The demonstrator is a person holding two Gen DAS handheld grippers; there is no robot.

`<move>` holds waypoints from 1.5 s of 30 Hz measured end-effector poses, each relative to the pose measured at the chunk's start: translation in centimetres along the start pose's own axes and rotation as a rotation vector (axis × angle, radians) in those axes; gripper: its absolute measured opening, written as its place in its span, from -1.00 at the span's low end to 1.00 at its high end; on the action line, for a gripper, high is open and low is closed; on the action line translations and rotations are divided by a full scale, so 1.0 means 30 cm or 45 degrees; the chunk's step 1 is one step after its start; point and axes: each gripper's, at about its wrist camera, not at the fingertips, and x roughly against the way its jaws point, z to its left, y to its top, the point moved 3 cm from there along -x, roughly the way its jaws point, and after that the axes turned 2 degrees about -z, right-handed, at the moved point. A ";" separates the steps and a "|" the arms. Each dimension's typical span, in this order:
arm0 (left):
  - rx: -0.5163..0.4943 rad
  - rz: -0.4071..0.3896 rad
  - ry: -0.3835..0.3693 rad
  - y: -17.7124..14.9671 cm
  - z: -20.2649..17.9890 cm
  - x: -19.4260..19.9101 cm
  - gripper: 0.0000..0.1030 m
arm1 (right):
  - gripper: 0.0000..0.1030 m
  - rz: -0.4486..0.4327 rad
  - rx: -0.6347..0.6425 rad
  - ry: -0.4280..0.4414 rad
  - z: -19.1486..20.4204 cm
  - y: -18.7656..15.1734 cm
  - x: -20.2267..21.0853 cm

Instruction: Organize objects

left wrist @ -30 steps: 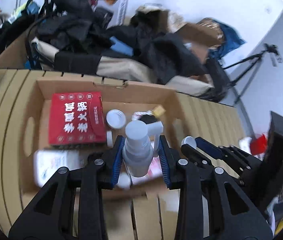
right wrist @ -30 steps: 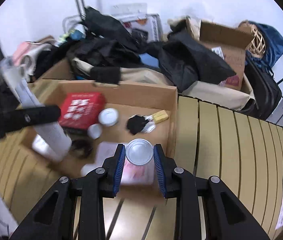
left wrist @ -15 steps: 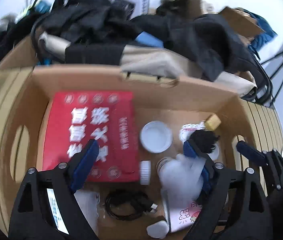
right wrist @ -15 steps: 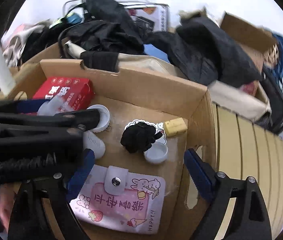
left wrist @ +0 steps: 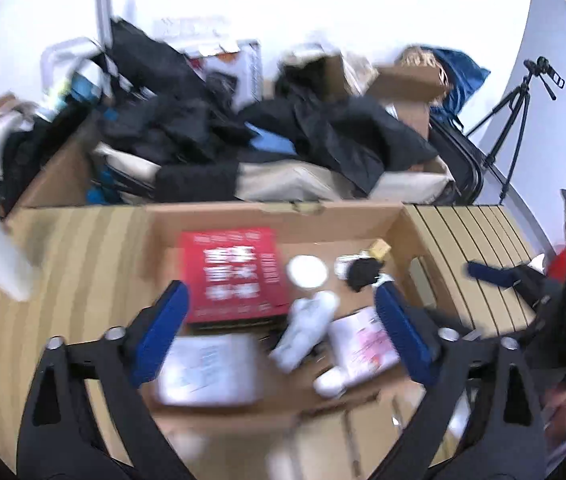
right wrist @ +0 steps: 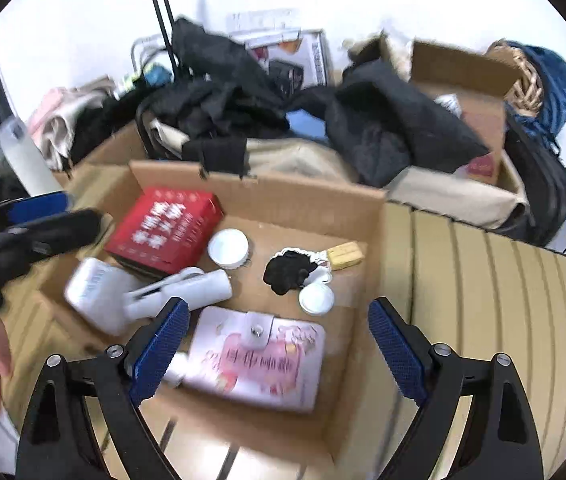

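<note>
Left wrist view, change: the left gripper (left wrist: 283, 328) stands spread wide with nothing between its blue pads, where a second ago it clasped the white plastic spray bottle (left wrist: 307, 330); that bottle now lies on its side on the floor of the shallow brown cardboard box (left wrist: 275, 216).
Right wrist view, change: the right gripper (right wrist: 279, 344) is likewise released and bare; the small round white-lidded jar (right wrist: 316, 298) it gripped a second ago now sits on the box floor, just beside the black crumpled item (right wrist: 289, 270).
Near, right wrist view: the pink and white snap-button wallet (right wrist: 259, 356) lies flat between the blue pads, against the box's near wall.
Middle, right wrist view: the spray bottle lies just left of the wallet, touching a white rectangular pack (right wrist: 93, 292); a larger round white lid (right wrist: 228, 248) sits beyond it.
Far, right wrist view: the red printed carton (right wrist: 165, 226) rests in the back left corner; a small yellow block (right wrist: 346, 255) lies to the right.
Only in right wrist view: the left gripper's dark fingers (right wrist: 35, 232) at the left edge, and sharp detail of the wallet snap.
Only in left wrist view: a black camera tripod (left wrist: 515, 124) by the wall; this view is blurred.
Behind box, both views: a heap of dark clothing (right wrist: 243, 96) and further cartons.
</note>
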 end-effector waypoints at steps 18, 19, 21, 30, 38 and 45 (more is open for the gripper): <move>0.007 -0.058 0.143 -0.238 0.138 0.570 0.97 | 0.82 -0.029 0.074 -0.062 0.155 -0.157 0.526; 0.012 -0.091 0.144 -0.288 0.131 0.623 0.97 | 0.82 -0.047 0.079 -0.061 0.180 -0.196 0.563; 0.011 -0.133 0.187 -0.369 0.119 0.704 0.98 | 0.82 -0.083 0.084 -0.061 0.218 -0.264 0.621; 0.030 -0.180 0.199 -0.767 -0.005 1.014 1.00 | 0.82 -0.200 0.018 -0.009 0.390 -0.656 0.921; 0.019 -0.221 0.160 -0.976 -0.072 1.159 1.00 | 0.82 -0.183 -0.082 -0.083 0.521 -1.035 1.045; 0.013 -0.263 0.145 -1.019 -0.092 1.209 1.00 | 0.82 -0.253 -0.020 -0.106 0.580 -1.021 1.105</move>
